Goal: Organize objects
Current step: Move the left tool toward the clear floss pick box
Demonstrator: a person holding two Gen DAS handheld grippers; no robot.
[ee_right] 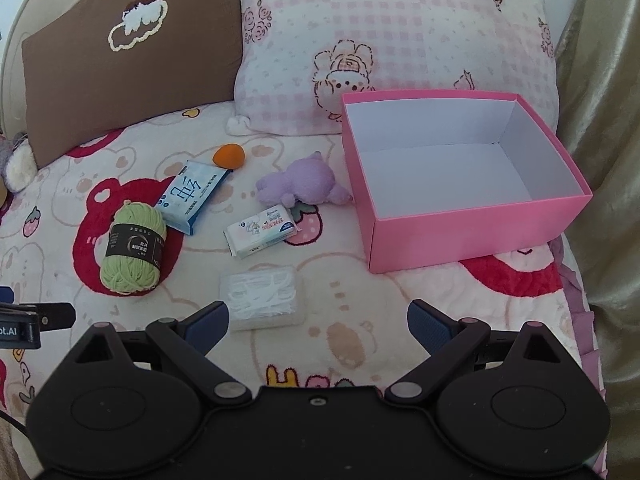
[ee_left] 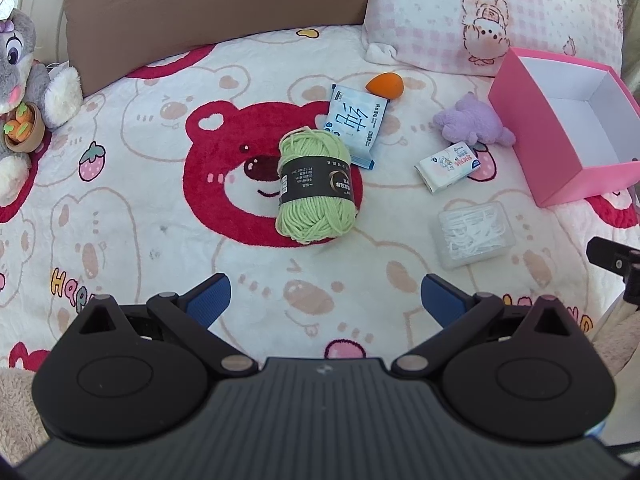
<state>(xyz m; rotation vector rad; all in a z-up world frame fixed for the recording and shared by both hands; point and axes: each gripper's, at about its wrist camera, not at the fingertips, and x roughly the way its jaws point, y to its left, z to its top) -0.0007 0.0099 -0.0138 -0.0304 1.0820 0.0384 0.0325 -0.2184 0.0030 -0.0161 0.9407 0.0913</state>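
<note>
On the bear-print blanket lie a green yarn ball (ee_left: 316, 188) (ee_right: 133, 252), a blue wipes pack (ee_left: 356, 126) (ee_right: 194, 196), an orange sponge (ee_left: 385, 83) (ee_right: 229, 155), a purple plush (ee_left: 472, 120) (ee_right: 300, 182), a small tissue pack (ee_left: 448, 166) (ee_right: 260, 230) and a clear box of floss picks (ee_left: 472, 234) (ee_right: 262, 298). An empty pink box (ee_left: 532, 120) (ee_right: 472, 236) stands at the right. My left gripper (ee_left: 326, 300) hangs open just short of the yarn. My right gripper (ee_right: 318, 320) is open, its left finger beside the floss box.
A brown cushion (ee_left: 208, 4) (ee_right: 120, 76) and a pink checked pillow (ee_left: 492, 12) (ee_right: 392, 40) line the back. A grey plush rabbit (ee_left: 20, 80) sits at the far left. The bed's edge and a beige curtain (ee_right: 600, 160) run down the right.
</note>
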